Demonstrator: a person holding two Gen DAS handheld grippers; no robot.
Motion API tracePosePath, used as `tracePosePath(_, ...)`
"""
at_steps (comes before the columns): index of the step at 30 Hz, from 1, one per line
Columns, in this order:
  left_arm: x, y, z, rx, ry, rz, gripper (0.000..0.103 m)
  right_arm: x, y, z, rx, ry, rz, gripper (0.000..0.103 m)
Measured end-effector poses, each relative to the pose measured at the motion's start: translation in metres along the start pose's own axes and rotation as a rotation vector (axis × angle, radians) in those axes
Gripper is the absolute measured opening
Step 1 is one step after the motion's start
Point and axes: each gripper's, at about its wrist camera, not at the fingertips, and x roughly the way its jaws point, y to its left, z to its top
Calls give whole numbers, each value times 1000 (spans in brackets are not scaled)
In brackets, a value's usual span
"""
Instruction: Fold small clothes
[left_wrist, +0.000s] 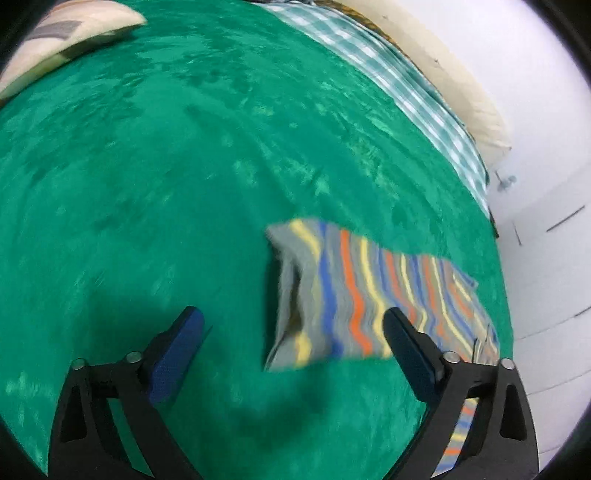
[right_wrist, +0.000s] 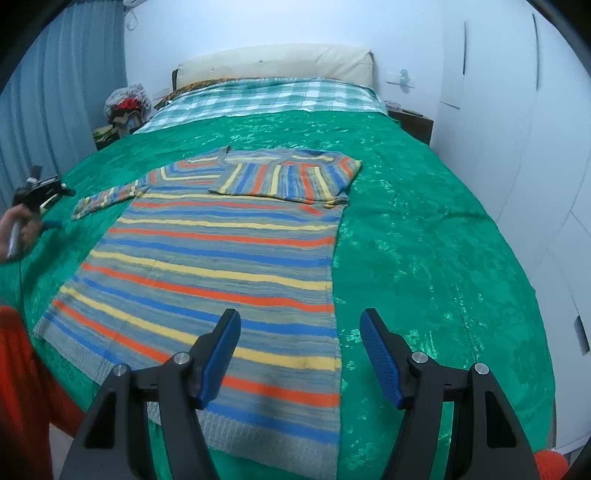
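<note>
A striped knit sweater (right_wrist: 221, 258) in grey, blue, orange and yellow lies flat on the green bedspread (right_wrist: 424, 240). Its right sleeve (right_wrist: 288, 175) is folded across the chest; its left sleeve (right_wrist: 110, 195) stretches out to the left. My right gripper (right_wrist: 300, 332) is open and empty above the sweater's lower right hem. My left gripper (left_wrist: 293, 325) is open and empty just above the cuff of the left sleeve (left_wrist: 351, 295). The left gripper also shows at the far left of the right wrist view (right_wrist: 40, 192), held in a hand.
A checked green-and-white sheet (right_wrist: 269, 96) and a cream headboard (right_wrist: 273, 62) lie at the bed's head. A patterned pillow (left_wrist: 62, 33) is at the left wrist view's top left. A white wardrobe (right_wrist: 517, 129) stands to the right, a nightstand (right_wrist: 415, 122) beside it, and blue curtains (right_wrist: 55, 110) hang at left.
</note>
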Motion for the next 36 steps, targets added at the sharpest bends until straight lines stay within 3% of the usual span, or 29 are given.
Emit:
tracePosePath(1,6,-5,2,19,9,-4,76,2,1,0,-4,7,-2,67)
tracePosePath(2,14,-11,4,41,22,-2,37,3,2,-1,-6,12,-3,67)
tracePosePath(3,25,-18,7,58,49,12,11,4,3,-1,-9,17,-3,67)
tracePosePath(4,31,-23,10,62,68,37,3,5,4,-1,-12,18,-2,67)
tracePosePath(5,32,-35,14,86,54,67,0,5,5,-1,-14,17,-2,67)
tracePosePath(7,24,-71,21,172,21,69,0,5,5,0,-9,13,8,67)
tracePosePath(9,16,-120,23,274,6,19,0,6,4,-1,-1,14,18,67)
tracePosePath(11,3,-184,14,382,5,-84,0,7,3,-1,7,17,27,67)
tracePosePath(14,3,-264,-15,492,54,-220,0,9,1,-1,18,18,41,67)
tracePosePath(20,51,-349,-93,637,128,-328,1,10,-4,-2,43,26,56,67)
tracePosePath(21,61,-358,-111,688,117,-314,2,10,-4,-3,43,26,54,67)
tracePosePath(22,72,-363,-124,722,116,-280,15,9,-5,-4,43,29,54,67)
tracePosePath(23,88,-365,-134,734,158,-223,59,9,-5,-5,43,30,54,67)
tracePosePath(24,96,-365,-139,722,189,-172,77,9,-7,-5,45,32,55,67)
tracePosePath(25,97,-358,-140,695,180,-156,82,9,-8,-6,48,33,57,67)
tracePosePath(29,68,-306,-118,483,107,-266,81,7,-13,-7,65,29,65,67)
tracePosePath(31,59,-282,-102,393,52,-227,83,7,-16,-7,75,27,69,67)
tracePosePath(32,61,-273,-99,387,43,-177,84,8,-17,-6,79,30,71,67)
tracePosePath(34,85,-261,-99,465,77,7,85,10,-18,-5,91,37,78,67)
tracePosePath(35,107,-252,-105,521,136,157,83,10,-18,-6,94,38,79,67)
tracePosePath(36,122,-240,-110,554,190,251,82,10,-18,-5,97,39,80,67)
